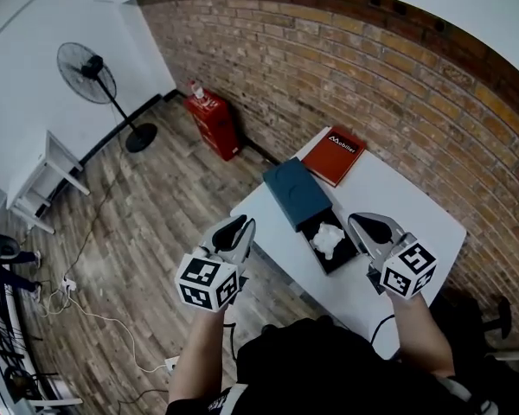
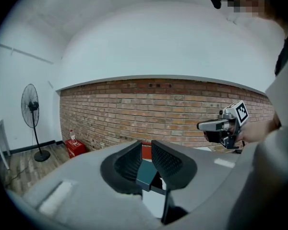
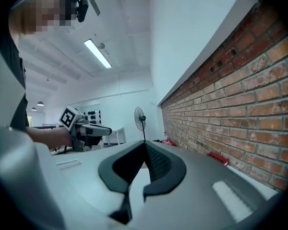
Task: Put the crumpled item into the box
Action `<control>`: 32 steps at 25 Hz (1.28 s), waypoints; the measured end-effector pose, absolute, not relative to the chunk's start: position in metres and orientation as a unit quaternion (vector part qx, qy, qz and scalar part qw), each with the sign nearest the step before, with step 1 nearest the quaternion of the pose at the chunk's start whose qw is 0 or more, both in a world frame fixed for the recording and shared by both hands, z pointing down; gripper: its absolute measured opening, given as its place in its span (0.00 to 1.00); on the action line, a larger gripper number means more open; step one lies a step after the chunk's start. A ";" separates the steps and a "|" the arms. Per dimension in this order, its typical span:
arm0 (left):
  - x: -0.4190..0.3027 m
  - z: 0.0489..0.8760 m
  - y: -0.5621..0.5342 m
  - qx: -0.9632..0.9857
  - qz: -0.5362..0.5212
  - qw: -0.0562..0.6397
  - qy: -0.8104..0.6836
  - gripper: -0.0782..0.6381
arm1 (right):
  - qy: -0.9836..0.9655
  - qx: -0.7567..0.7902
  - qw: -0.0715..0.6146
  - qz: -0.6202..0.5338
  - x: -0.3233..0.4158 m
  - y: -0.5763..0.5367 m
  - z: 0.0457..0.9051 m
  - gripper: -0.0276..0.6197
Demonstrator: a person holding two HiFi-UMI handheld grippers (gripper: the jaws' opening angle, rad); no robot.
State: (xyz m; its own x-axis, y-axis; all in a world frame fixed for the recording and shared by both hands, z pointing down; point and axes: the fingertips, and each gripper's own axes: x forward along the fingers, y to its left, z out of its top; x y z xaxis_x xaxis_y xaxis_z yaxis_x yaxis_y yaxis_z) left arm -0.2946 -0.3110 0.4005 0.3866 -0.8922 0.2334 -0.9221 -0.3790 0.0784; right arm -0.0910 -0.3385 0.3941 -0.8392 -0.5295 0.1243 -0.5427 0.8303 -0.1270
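A white crumpled item [image 1: 328, 239] lies inside an open black box [image 1: 332, 267] on the white table [image 1: 415, 206]. The box's dark teal lid [image 1: 296, 192] lies just beyond it. My left gripper [image 1: 241, 223] hovers off the table's left edge, level with the box. Its jaws stand a narrow gap apart with nothing held; through that gap the left gripper view shows the lid [image 2: 145, 172]. My right gripper [image 1: 363, 223] hangs over the table just right of the box, its tips [image 3: 144, 145] touching and empty.
A red book [image 1: 333, 156] lies at the table's far end by the brick wall. On the wooden floor stand a pedestal fan [image 1: 95, 76], a red case [image 1: 214, 124] and a white shelf [image 1: 43, 180]. Cables trail at lower left.
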 end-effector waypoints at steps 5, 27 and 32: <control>-0.316 0.379 -0.300 0.817 0.030 0.095 -0.568 0.18 | -0.961 0.270 0.034 0.060 -0.109 -0.322 0.379 0.04; -0.320 0.384 -0.289 0.814 0.028 0.080 -0.575 0.12 | -0.963 0.258 0.055 0.053 -0.124 -0.299 0.394 0.04; -0.317 0.380 -0.287 0.819 0.029 0.073 -0.568 0.12 | -0.964 0.256 0.055 0.052 -0.126 -0.299 0.394 0.04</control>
